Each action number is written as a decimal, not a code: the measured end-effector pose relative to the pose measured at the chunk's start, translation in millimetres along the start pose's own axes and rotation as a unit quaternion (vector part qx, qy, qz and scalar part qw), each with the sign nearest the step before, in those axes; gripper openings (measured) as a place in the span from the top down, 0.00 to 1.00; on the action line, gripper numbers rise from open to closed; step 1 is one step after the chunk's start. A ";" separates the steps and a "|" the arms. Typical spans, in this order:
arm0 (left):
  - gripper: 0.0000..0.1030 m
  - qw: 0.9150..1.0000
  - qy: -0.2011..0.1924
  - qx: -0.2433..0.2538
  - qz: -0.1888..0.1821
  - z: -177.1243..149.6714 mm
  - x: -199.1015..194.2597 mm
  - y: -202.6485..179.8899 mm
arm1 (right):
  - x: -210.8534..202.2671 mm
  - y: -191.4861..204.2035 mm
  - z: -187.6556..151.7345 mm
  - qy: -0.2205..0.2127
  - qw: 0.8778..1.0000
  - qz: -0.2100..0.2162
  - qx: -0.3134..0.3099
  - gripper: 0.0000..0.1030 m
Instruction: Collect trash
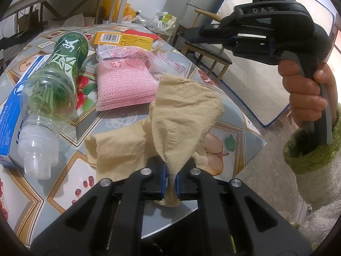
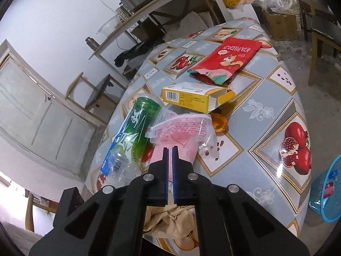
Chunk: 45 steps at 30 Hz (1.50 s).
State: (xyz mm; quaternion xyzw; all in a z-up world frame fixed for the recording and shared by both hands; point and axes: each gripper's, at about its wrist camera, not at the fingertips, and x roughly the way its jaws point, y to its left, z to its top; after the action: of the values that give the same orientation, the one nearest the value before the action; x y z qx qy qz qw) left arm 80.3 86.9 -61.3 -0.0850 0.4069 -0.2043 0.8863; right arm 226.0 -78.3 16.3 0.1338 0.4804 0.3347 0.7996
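Tissue (image 1: 181, 115) sits pinched in the left tongs (image 1: 170, 183); right tongs (image 2: 170, 166) nearly closed, empty, above it

A: Even indoor light is filling both views; glare is shining off the tablecloth (image 2: 275, 98) beside the pomegranate print.

B: Fisheye bending is curving the edges, corners are going black, and the bottle (image 1: 53, 89) neck is blurring slightly
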 end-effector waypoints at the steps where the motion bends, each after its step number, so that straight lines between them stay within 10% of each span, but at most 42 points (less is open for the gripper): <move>1: 0.95 1.000 0.000 0.000 0.000 0.1 -0.1 -0.3 | -2.5 -0.7 -0.2 -0.003 1.000 -0.001 0.001 0.97; 14: 0.95 1.000 0.000 -0.007 -0.005 1.7 0.0 5.1 | -8.1 -17.3 -4.6 -0.013 0.999 -0.014 0.046 0.67; 45: 0.95 1.000 0.001 -0.017 0.002 -0.5 1.7 6.2 | 9.0 -27.0 -3.5 0.011 0.997 0.006 0.078 0.46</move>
State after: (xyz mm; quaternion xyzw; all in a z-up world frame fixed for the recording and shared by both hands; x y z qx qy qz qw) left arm 82.7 91.8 -64.7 -0.0989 0.4114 -0.1962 0.8846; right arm 236.8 -92.7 -6.0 0.1951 0.5129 0.3022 0.7795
